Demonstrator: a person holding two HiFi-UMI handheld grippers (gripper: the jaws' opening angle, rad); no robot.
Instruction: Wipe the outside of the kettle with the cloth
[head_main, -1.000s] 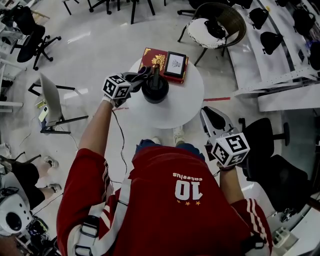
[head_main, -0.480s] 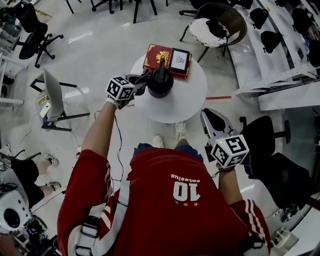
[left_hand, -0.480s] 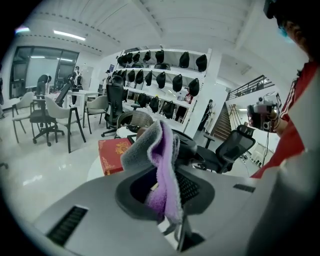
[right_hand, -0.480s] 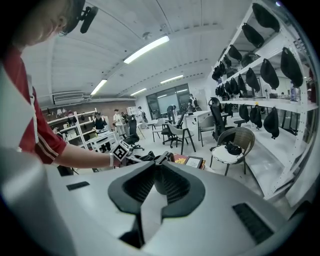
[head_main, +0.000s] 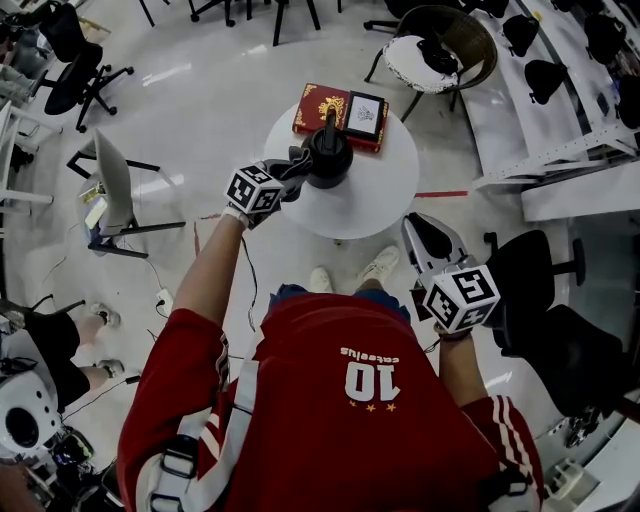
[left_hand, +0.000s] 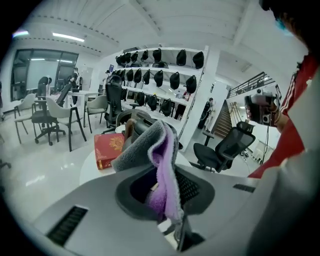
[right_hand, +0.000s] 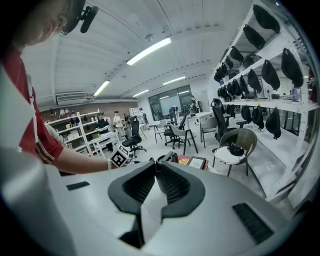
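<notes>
Left gripper (head_main: 296, 162) shifted along the kettle (head_main: 330, 152), clamping the cloth (left_hand: 150, 145) half hiding it — right gripper (right_hand: 156, 171) closed, empty.

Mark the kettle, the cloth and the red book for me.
kettle (head_main: 328, 160), head view, on its black body.
cloth (left_hand: 147, 142), left gripper view, on the grey outer fold.
red book (head_main: 318, 108), head view, on its cover.

A small frame (head_main: 364, 116) lies on a red book (head_main: 318, 105) on the round table (head_main: 382, 188).
</notes>
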